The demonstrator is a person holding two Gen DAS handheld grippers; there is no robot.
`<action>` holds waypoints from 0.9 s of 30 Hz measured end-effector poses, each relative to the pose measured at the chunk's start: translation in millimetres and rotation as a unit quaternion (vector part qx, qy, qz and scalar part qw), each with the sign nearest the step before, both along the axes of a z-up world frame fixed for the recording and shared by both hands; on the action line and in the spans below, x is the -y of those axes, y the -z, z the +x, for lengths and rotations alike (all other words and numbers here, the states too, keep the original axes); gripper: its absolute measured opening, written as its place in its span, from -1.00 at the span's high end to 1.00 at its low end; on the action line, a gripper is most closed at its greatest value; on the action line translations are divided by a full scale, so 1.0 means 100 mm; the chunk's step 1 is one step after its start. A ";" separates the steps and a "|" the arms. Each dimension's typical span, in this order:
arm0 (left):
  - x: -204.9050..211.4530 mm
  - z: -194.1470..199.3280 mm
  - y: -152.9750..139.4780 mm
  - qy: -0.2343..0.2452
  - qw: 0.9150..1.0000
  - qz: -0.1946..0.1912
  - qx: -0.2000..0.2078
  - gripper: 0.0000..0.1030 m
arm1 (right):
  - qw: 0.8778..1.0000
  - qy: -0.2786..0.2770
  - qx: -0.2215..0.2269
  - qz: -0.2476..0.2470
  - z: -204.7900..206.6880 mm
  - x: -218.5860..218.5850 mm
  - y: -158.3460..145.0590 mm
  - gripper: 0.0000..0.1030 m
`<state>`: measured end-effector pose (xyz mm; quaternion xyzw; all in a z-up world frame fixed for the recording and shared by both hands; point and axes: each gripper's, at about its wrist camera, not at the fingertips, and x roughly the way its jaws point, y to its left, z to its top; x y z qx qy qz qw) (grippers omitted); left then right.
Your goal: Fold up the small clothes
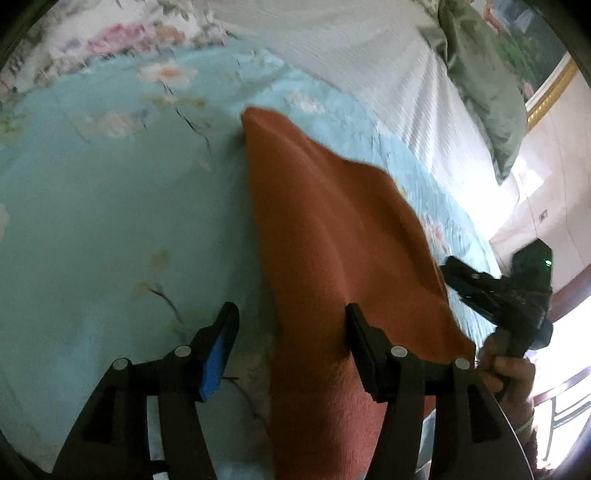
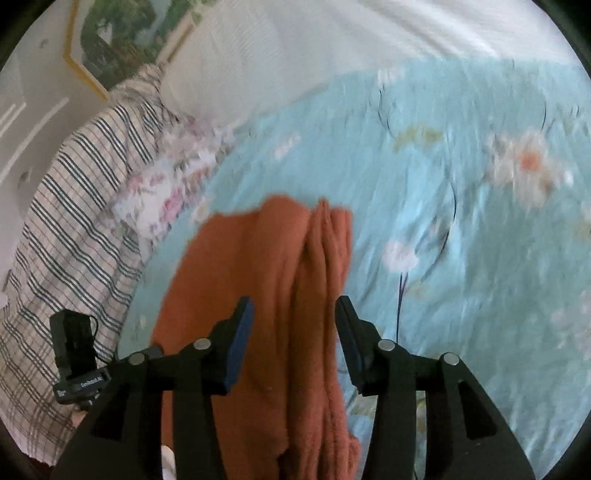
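Note:
A rust-orange garment (image 1: 325,236) lies on the light blue floral bedspread (image 1: 110,206), with a raised ridge along its middle. My left gripper (image 1: 291,343) is open above its near end, the cloth passing between and under the fingers. In the right wrist view the same garment (image 2: 258,280) shows bunched folds on its right side. My right gripper (image 2: 293,332) is open over it, fingers apart on either side of the folds. The right gripper also shows in the left wrist view (image 1: 498,291), held by a hand at the garment's right edge.
A white ribbed blanket (image 1: 369,55) and a green pillow (image 1: 484,81) lie at the far side. A striped plaid cloth (image 2: 74,206) and a white pillow (image 2: 229,66) lie at left in the right wrist view. A framed picture (image 2: 122,33) hangs behind.

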<state>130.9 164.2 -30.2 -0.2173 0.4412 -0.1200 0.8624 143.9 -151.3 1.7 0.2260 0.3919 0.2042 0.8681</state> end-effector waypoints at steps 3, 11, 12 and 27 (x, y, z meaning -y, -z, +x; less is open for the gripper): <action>-0.04 -0.03 -0.15 -0.018 0.999 0.012 0.027 -0.10 | 0.999 -0.025 0.001 0.033 0.09 -0.06 -0.06 0.09; 0.11 -0.05 -0.32 0.010 0.998 0.012 0.062 0.13 | 0.997 -0.040 -0.060 0.035 0.57 -0.29 0.29 0.58; 0.14 -0.05 -0.32 0.018 0.998 0.010 0.064 0.14 | 0.997 -0.043 -0.064 0.032 0.61 -0.32 0.30 0.75; 0.59 0.17 -0.06 0.086 0.993 0.069 0.037 0.30 | 0.998 0.043 -0.042 0.033 0.43 0.06 0.54 0.78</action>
